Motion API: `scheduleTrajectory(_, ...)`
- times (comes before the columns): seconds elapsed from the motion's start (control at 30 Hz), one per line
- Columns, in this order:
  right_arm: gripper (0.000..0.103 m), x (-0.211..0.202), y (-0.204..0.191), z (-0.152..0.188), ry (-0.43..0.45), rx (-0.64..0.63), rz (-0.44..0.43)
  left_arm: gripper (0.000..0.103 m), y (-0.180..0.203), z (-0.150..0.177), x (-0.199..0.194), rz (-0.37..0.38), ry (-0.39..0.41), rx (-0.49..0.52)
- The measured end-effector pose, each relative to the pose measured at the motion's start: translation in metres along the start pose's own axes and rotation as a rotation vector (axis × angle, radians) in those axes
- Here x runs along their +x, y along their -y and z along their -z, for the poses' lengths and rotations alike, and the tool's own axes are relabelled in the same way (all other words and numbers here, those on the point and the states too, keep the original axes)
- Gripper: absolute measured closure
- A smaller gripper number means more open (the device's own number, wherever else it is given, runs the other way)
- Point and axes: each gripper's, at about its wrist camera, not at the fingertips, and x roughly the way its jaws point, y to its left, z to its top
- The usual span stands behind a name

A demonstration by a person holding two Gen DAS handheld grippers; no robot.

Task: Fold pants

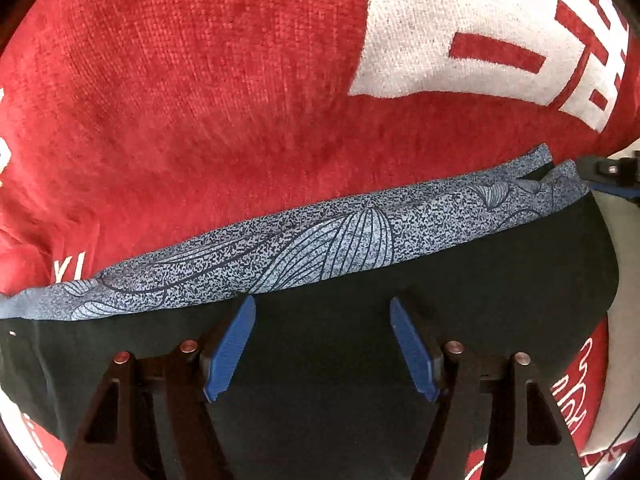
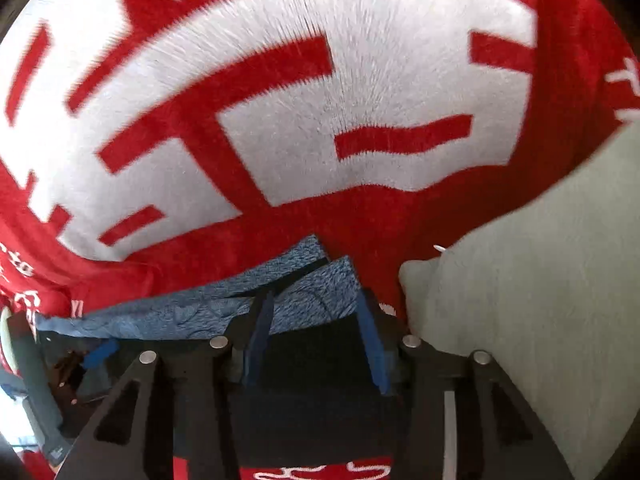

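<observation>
**Ana:** Pants (image 1: 320, 360) right under the lens, dark cloth filling the near half of the left wrist view, lying flat on a red blanket (image 1: 200, 100). What have you got on the tools?

**Ben:** Left gripper (image 1: 322, 308) points steeply down over the dark fabric, its blue pads (image 1: 230, 354) standing well apart. Nothing pinched between them; whether the tips touch the cloth I cannot tell.

**Ana:** And just past those tips?

**Ben:** The waistband (image 1: 320, 236), blue-grey with a speckled leaf print, running as a long strip across the frame along the far edge of the dark cloth. At its right end there is a split where two patterned flaps meet.

**Ana:** The other side?

**Ben:** Right gripper (image 2: 316, 316) sits at that same split end. Its jaws stand narrower than the left pair, and the corner of the waistband (image 2: 312, 292) with dark cloth lies between the pads. The view is smeared, so a firm clamp I cannot confirm; the pads look close beside the fabric, not clearly pressing on it.

**Ana:** Further out?

**Ben:** Red blanket all round, with big white lettering (image 2: 280, 100) beyond the waistband. To the right, a pale grey-green surface (image 2: 540, 260) beside the blanket's edge.
</observation>
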Motion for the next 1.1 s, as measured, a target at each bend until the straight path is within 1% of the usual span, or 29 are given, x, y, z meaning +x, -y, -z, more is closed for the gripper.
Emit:
scheduleTrajectory(0.1,0.057,0.021,0.007,-0.008,-0.060,0.010,-0.019,0.032,0.003,0.001,0.002,0.004,0.003,-0.003)
scheduleTrajectory(0.13,0.067,0.029,0.008,-0.008,-0.092,0.019,-0.027,0.032,0.003,0.001,0.002,0.006,0.004,-0.002)
scheduleTrajectory(0.17,0.103,0.032,0.008,-0.009,-0.110,0.023,-0.041,0.032,0.003,0.001,0.002,0.008,0.003,-0.003)
scheduleTrajectory(0.2,0.103,0.032,0.008,-0.009,-0.119,0.026,-0.067,0.032,0.001,0.000,0.001,0.009,-0.002,-0.008)
scheduleTrajectory(0.23,0.103,0.027,0.005,-0.009,-0.098,0.016,-0.081,0.032,-0.006,0.008,-0.004,0.012,-0.004,-0.016)
scheduleTrajectory(0.27,0.103,0.014,0.000,-0.009,-0.039,-0.014,-0.078,0.032,-0.009,0.005,-0.008,0.016,0.000,-0.028)
scheduleTrajectory(0.33,0.103,-0.005,-0.004,-0.012,0.043,-0.035,-0.111,0.032,-0.016,0.000,-0.015,0.014,0.026,-0.046)
scheduleTrajectory(0.37,0.103,-0.013,-0.005,-0.016,0.076,-0.041,-0.114,0.032,-0.017,-0.002,-0.015,0.007,0.035,-0.051)
scheduleTrajectory(0.4,0.103,-0.014,-0.005,-0.019,0.084,-0.043,-0.117,0.032,-0.018,-0.003,-0.012,-0.002,0.034,-0.053)
scheduleTrajectory(0.47,0.102,-0.010,-0.002,-0.020,0.059,-0.028,-0.142,0.032,-0.016,-0.010,0.000,-0.024,0.007,-0.062)
scheduleTrajectory(0.5,0.101,-0.008,-0.003,-0.018,0.028,-0.024,-0.174,0.032,-0.018,-0.010,0.001,-0.022,0.006,-0.072)
scheduleTrajectory(0.53,0.097,-0.007,-0.008,-0.015,0.007,-0.042,-0.199,0.032,-0.021,-0.009,-0.001,-0.017,0.014,-0.074)
scheduleTrajectory(0.57,0.083,-0.009,-0.014,-0.008,-0.008,-0.092,-0.215,0.032,-0.022,-0.008,-0.003,-0.016,0.020,-0.070)
scheduleTrajectory(0.6,0.074,-0.012,-0.023,0.000,-0.010,-0.167,-0.211,0.032,-0.026,-0.006,-0.007,-0.018,0.027,-0.061)
scheduleTrajectory(0.63,0.059,-0.016,-0.037,0.009,-0.002,-0.267,-0.205,0.032,-0.030,-0.004,-0.010,-0.019,0.026,-0.059)
scheduleTrajectory(0.67,0.054,-0.020,-0.050,0.017,0.007,-0.367,-0.203,0.032,-0.035,-0.001,-0.012,-0.019,0.022,-0.059)
scheduleTrajectory(0.7,0.054,-0.021,-0.063,0.021,0.007,-0.434,-0.208,0.032,-0.041,0.004,-0.015,-0.019,0.017,-0.062)
scheduleTrajectory(0.77,0.054,-0.021,-0.087,0.032,-0.014,-0.568,-0.247,0.032,-0.056,0.015,-0.022,-0.027,0.015,-0.070)
scheduleTrajectory(0.8,0.054,-0.025,-0.102,0.043,-0.021,-0.621,-0.261,0.032,-0.063,0.020,-0.027,-0.033,0.013,-0.073)
scheduleTrajectory(0.83,0.054,-0.024,-0.107,0.045,-0.028,-0.663,-0.273,0.032,-0.070,0.026,-0.031,-0.039,0.013,-0.079)
scheduleTrajectory(0.9,0.054,-0.015,-0.130,0.049,-0.047,-0.722,-0.294,0.032,-0.089,0.037,-0.035,-0.051,0.005,-0.101)
scheduleTrajectory(0.97,0.054,-0.009,-0.144,0.045,-0.069,-0.754,-0.308,0.032,-0.110,0.046,-0.037,-0.054,-0.001,-0.133)
scheduleTrajectory(1.07,0.054,0.003,-0.168,0.035,-0.089,-0.802,-0.300,0.032,-0.130,0.058,-0.039,-0.056,0.009,-0.157)
scheduleTrajectory(1.1,0.054,0.017,-0.184,0.037,-0.098,-0.813,-0.296,0.032,-0.139,0.060,-0.038,-0.054,0.011,-0.162)
